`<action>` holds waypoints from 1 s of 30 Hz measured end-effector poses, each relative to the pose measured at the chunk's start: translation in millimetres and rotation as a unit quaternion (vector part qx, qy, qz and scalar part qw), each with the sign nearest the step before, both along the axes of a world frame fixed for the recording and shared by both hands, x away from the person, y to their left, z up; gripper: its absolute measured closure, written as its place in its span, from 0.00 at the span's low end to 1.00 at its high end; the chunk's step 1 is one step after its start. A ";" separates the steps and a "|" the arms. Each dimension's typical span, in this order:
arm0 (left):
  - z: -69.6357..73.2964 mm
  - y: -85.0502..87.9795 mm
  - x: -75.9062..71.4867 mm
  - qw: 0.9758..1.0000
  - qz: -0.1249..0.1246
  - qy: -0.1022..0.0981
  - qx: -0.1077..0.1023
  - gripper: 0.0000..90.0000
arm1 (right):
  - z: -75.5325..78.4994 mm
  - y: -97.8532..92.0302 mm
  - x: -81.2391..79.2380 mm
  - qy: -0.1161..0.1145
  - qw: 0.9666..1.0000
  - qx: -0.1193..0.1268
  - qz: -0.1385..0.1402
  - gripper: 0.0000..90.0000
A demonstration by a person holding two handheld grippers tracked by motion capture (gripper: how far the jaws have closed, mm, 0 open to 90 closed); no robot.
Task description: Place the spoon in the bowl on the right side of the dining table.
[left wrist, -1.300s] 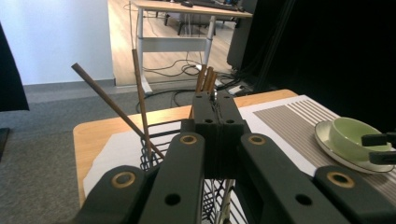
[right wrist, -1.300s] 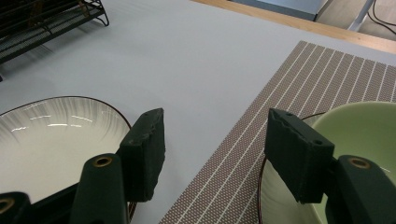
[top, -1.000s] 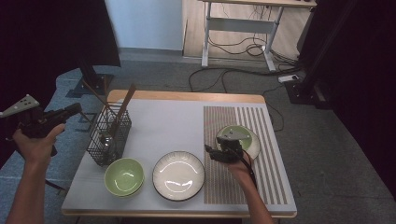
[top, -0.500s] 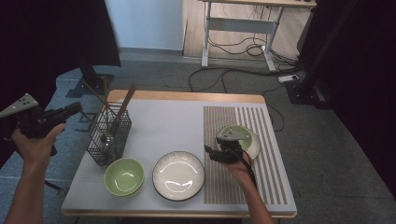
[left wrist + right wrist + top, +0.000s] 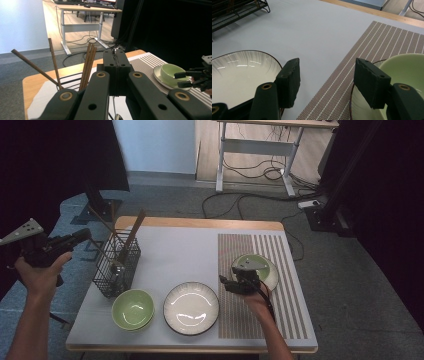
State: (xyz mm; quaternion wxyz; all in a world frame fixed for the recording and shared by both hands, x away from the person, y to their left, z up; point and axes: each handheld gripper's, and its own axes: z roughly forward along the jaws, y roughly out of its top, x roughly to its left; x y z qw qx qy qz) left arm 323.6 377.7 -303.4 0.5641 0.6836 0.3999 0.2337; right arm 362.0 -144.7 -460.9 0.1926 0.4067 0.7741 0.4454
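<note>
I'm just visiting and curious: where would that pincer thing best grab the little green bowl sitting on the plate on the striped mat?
Probably by the rim. The green bowl sits upright and open-topped on a plate, so its wall is too wide to span. The open right tool hangs beside it; coming from above, one jaw inside and one outside the near wall should pinch it. The plate below leaves little room lower down.
</note>
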 end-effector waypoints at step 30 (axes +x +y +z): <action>-20.1 -35.2 10.0 0.999 -0.034 0.019 0.006 1.00 | 2.4 -1.8 -0.7 -0.003 1.000 0.003 -0.003 0.43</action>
